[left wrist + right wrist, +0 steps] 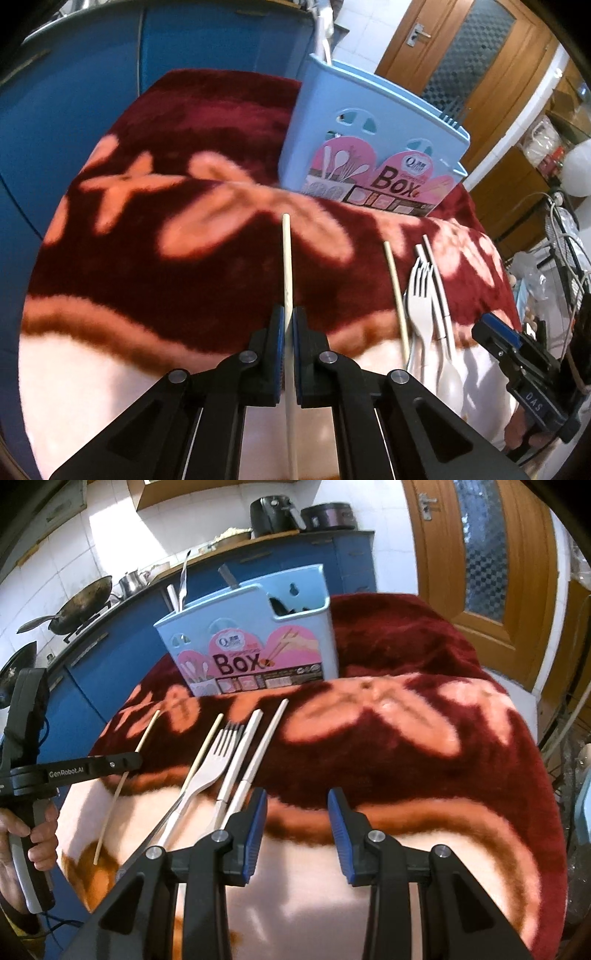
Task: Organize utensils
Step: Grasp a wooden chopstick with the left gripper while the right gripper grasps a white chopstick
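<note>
Fingers of the left gripper were clamped on a pale chopstick, its tip pointing toward the blue utensil box. Right gripper hung with fingers apart over the red blanket, the second chopstick, fork and white handles lying just left of them.

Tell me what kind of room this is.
Most likely a home kitchen: a dark wok sits on a blue-fronted counter, with a black air fryer further along and white wall tiles behind.
</note>
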{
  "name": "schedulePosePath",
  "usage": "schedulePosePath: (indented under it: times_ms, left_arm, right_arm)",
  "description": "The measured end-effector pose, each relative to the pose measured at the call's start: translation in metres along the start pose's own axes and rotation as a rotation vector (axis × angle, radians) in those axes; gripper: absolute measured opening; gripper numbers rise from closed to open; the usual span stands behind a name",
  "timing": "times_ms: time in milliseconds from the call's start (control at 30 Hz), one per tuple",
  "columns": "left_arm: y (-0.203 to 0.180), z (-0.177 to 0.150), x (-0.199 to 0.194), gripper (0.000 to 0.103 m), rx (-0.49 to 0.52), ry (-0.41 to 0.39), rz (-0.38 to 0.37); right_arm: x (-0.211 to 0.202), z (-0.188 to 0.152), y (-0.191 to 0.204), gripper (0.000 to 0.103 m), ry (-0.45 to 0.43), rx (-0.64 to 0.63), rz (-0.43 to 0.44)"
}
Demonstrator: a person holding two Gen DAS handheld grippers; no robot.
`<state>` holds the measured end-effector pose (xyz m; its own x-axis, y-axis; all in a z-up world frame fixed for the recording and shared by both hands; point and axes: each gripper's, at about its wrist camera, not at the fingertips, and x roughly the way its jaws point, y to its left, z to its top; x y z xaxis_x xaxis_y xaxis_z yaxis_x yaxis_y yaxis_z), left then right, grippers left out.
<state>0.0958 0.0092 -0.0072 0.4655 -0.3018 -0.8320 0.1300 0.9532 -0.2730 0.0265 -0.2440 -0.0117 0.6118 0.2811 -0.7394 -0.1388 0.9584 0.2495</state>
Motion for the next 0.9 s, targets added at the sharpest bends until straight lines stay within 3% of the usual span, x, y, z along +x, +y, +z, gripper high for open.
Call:
schedulePosePath:
  times_ms: [167,767,900]
  left_arm:
    - [0.006,-0.002,0.002,0.004,0.011,0.042,-0.001]
    - [-0.009,0.02,0.02,0.005,0.12,0.21,0.013]
    - [-0.013,0.023,0.024,0.005,0.142,0.233,0.025]
  right_arm:
    - [0.012,0.015,0.004,0.037,0.097,-0.005,0.043]
    - [0.054,0.06,0.02,0.027,0.345,-0.033,0.046]
    - [0.059,0.066,0.02,0.019,0.392,-0.041,0.029]
